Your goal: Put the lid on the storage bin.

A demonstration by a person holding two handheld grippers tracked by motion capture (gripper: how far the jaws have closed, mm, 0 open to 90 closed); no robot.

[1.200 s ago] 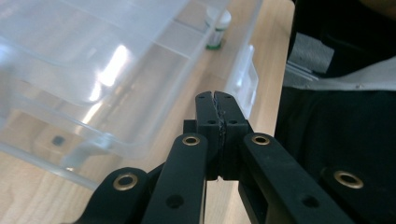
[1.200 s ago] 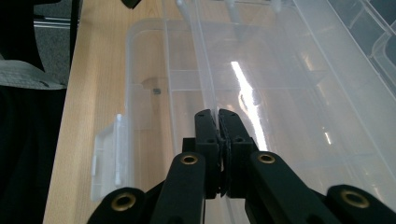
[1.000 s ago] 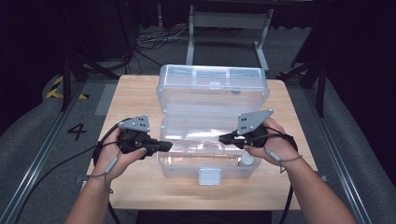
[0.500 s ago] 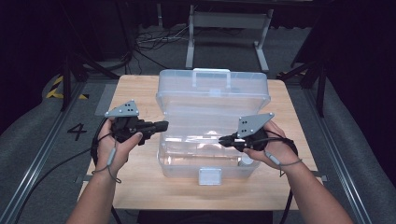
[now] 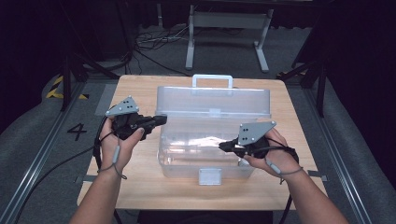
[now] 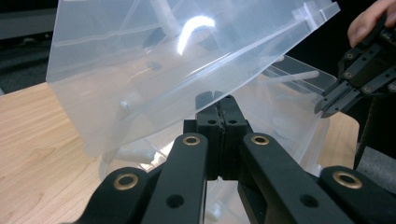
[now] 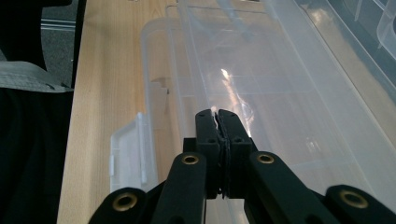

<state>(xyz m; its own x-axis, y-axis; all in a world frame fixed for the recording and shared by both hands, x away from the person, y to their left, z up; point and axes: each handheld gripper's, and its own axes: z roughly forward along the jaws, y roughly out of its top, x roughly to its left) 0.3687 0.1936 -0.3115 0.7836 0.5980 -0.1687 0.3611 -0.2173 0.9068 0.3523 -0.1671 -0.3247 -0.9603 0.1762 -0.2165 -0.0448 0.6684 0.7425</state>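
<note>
Clear plastic box mid-table, hinged lid half-raised, tilted forward, white latch at front.

A light wooden table carries a clear plastic box that stands near its middle. The box's lid is raised at the far side, and its white latch faces the near edge.

A clear, colourless plastic box is seen on a pale wood-grained tabletop. Its lid is tinted milky white, as is its latch. Both black tools are topped with grey plates.
</note>
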